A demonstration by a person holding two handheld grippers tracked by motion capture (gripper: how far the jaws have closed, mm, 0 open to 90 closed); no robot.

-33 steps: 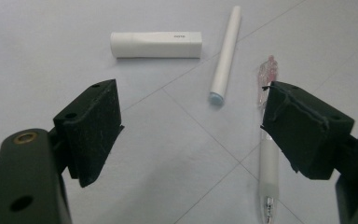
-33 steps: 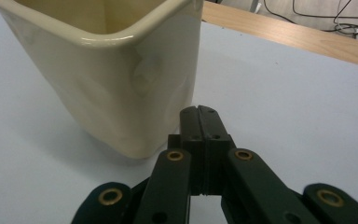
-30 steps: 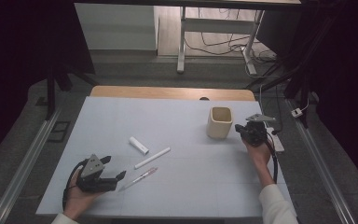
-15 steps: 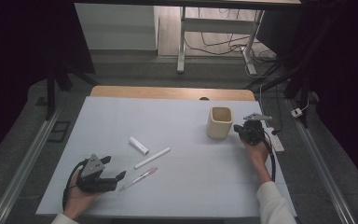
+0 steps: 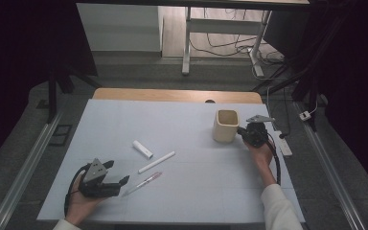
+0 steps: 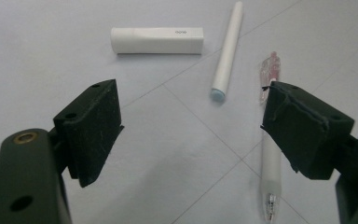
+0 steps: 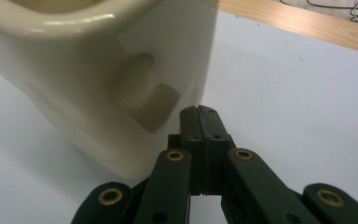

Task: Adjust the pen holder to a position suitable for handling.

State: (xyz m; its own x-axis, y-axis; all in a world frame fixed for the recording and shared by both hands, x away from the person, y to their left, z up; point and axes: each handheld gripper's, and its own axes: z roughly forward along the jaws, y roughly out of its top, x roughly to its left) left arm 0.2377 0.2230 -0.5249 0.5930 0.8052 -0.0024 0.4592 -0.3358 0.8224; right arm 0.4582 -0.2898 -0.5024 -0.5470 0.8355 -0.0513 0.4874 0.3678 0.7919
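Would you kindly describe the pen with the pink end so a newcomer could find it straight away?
Start at the pale blue table mat and go to its near left part, where three slim items lie. The pen is the nearest of them, just ahead of the left hand-held gripper. Unlike the stubby white tube and plain white stick, it has a clear pink end.

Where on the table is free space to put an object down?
The mat lies bare between the cup and its far-left corner, also between the pen and the right forearm. The pen, white stick and cap crowd the near-left area.
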